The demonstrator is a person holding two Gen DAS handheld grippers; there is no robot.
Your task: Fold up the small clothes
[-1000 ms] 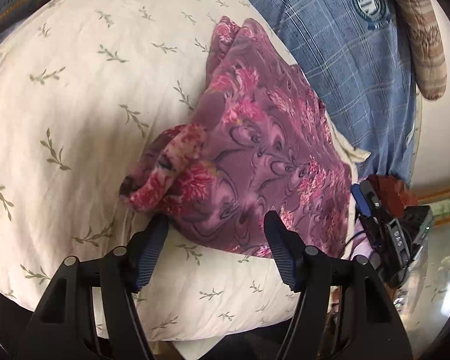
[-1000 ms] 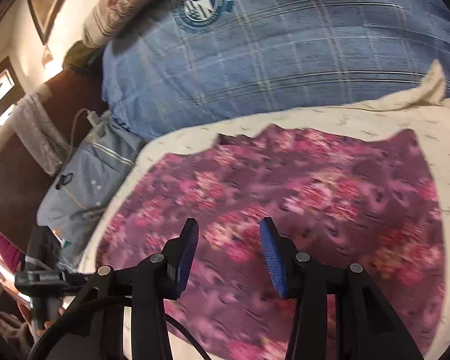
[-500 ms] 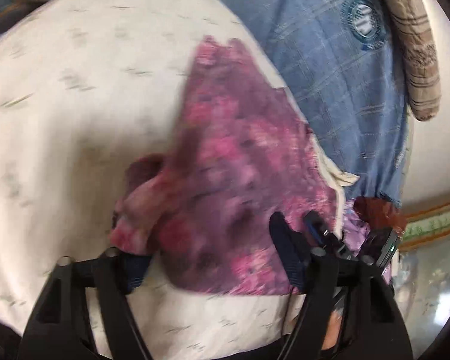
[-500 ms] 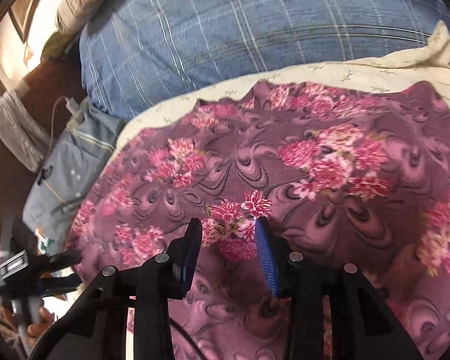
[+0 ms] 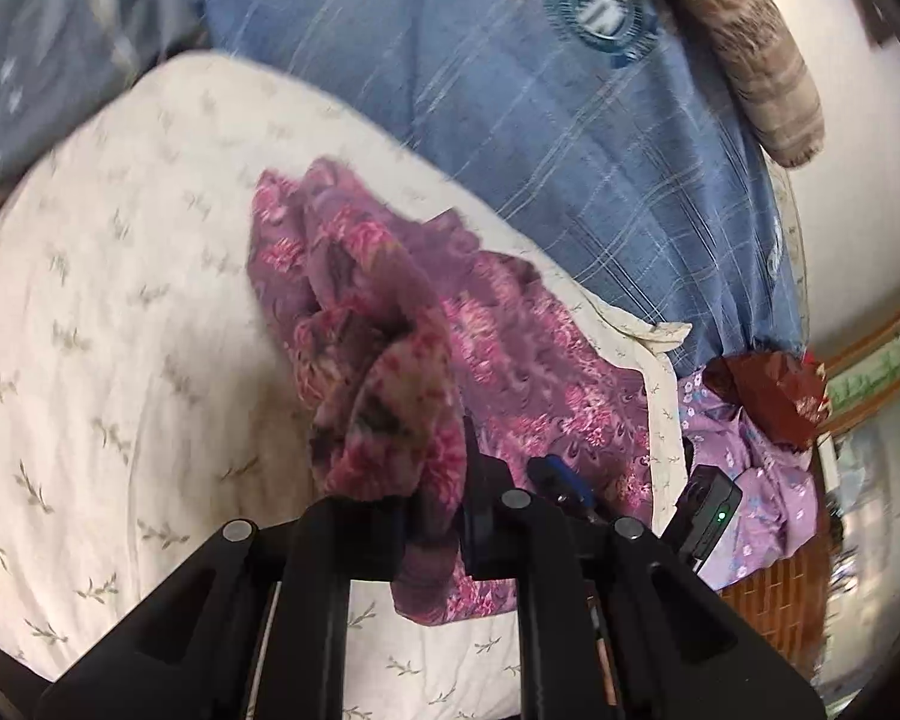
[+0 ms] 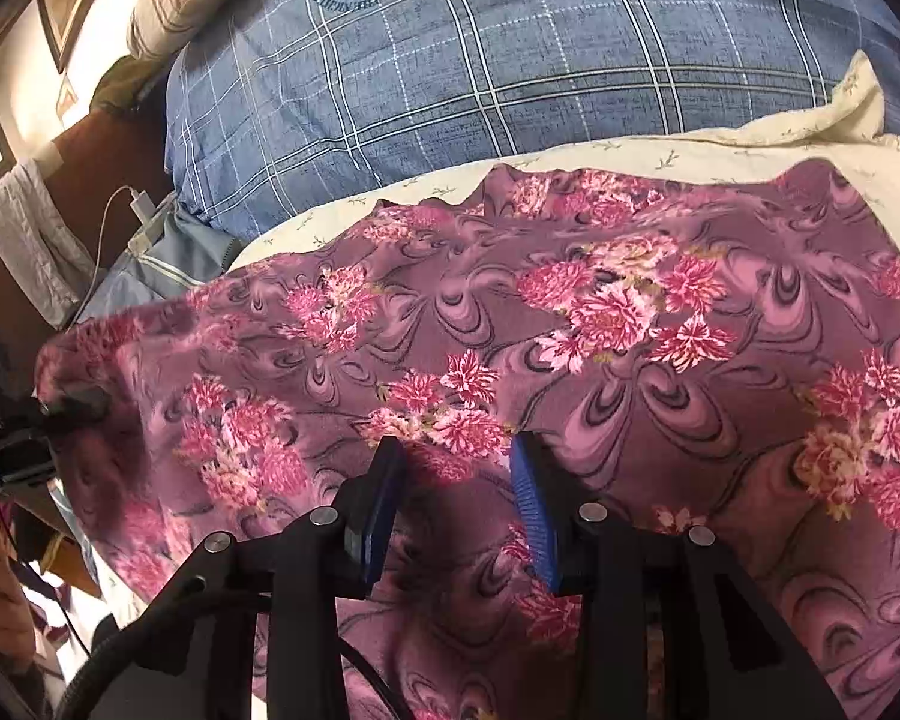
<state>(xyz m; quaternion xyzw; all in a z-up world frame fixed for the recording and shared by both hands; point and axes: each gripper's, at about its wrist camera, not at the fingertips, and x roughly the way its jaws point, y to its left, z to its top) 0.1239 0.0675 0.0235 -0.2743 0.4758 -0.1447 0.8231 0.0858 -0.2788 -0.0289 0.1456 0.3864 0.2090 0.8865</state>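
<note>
Floral garment (image 6: 630, 330) on cream pillow (image 5: 120, 360)

Left gripper (image 5: 435, 510) clamped, right gripper (image 6: 456, 504) agape.

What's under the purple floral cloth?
The purple floral cloth lies on a cream leaf-print pillow, whose edge shows around it in both views. The pillow rests on a blue plaid bedcover. Whatever lies directly beneath the spread cloth is covered.
</note>
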